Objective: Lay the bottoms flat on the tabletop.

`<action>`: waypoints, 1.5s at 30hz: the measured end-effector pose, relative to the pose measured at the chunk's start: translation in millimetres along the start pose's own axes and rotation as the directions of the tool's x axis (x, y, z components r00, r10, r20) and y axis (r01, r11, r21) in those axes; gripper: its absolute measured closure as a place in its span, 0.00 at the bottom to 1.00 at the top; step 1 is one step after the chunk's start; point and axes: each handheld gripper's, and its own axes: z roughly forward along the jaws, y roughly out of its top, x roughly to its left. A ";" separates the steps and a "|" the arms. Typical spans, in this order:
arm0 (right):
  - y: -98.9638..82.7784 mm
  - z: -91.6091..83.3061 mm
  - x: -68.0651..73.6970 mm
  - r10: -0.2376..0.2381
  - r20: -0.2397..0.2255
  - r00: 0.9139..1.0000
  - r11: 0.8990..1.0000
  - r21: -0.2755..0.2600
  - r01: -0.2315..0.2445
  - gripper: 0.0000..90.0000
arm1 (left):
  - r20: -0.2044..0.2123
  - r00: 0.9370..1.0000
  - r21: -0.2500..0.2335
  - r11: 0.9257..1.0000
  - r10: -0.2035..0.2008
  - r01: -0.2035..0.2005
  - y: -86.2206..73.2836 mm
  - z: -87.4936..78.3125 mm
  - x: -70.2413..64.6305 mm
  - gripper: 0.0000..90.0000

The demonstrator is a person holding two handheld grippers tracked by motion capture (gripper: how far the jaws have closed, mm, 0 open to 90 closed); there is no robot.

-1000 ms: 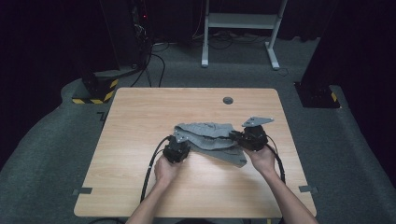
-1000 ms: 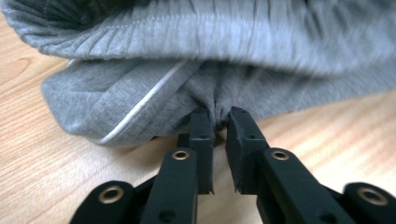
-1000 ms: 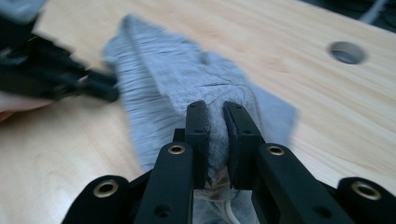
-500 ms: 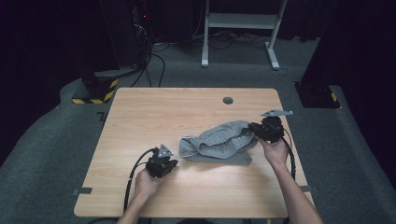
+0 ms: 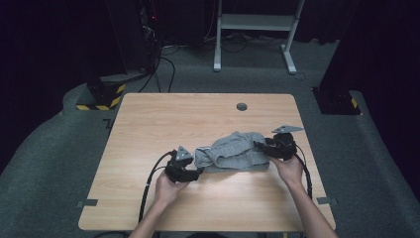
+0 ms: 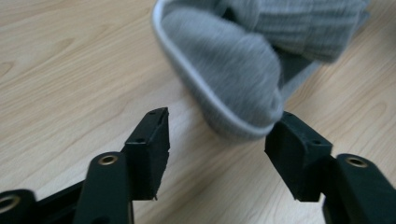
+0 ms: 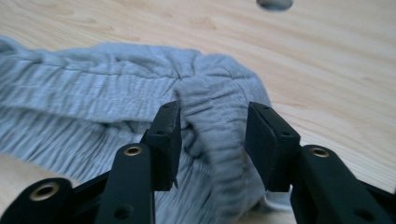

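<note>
From the high view, a crumpled grey ribbed garment (image 5: 233, 151) lies on the wooden table (image 5: 148, 124), between the left gripper (image 5: 195, 173) at its near-left end and the right gripper (image 5: 260, 146) at its right end. In the left gripper view the jaws have just been opening; they stand apart, the garment's rolled hem (image 6: 224, 88) just ahead, perhaps brushing the right pad. In the right gripper view the jaws have just been opening; a fold of fabric (image 7: 212, 116) stands between them, seemingly unpinched.
</note>
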 end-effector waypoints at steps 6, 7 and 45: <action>-17.9 -34.2 5.7 -0.001 0.009 1.000 0.995 -0.095 0.002 0.60 | -0.033 0.999 -0.037 0.999 0.027 -0.028 22.6 -1.1 -8.6 0.37; -22.5 -38.5 7.4 -0.007 -0.015 1.000 0.995 -0.104 0.006 0.65 | -0.039 0.999 -0.043 0.998 0.032 -0.034 25.1 -1.7 -9.6 0.37; -97.8 -26.3 85.1 -0.322 -0.204 0.925 0.940 0.045 0.337 0.88 | -0.176 0.984 0.072 0.996 -0.036 0.050 39.9 31.7 18.9 0.93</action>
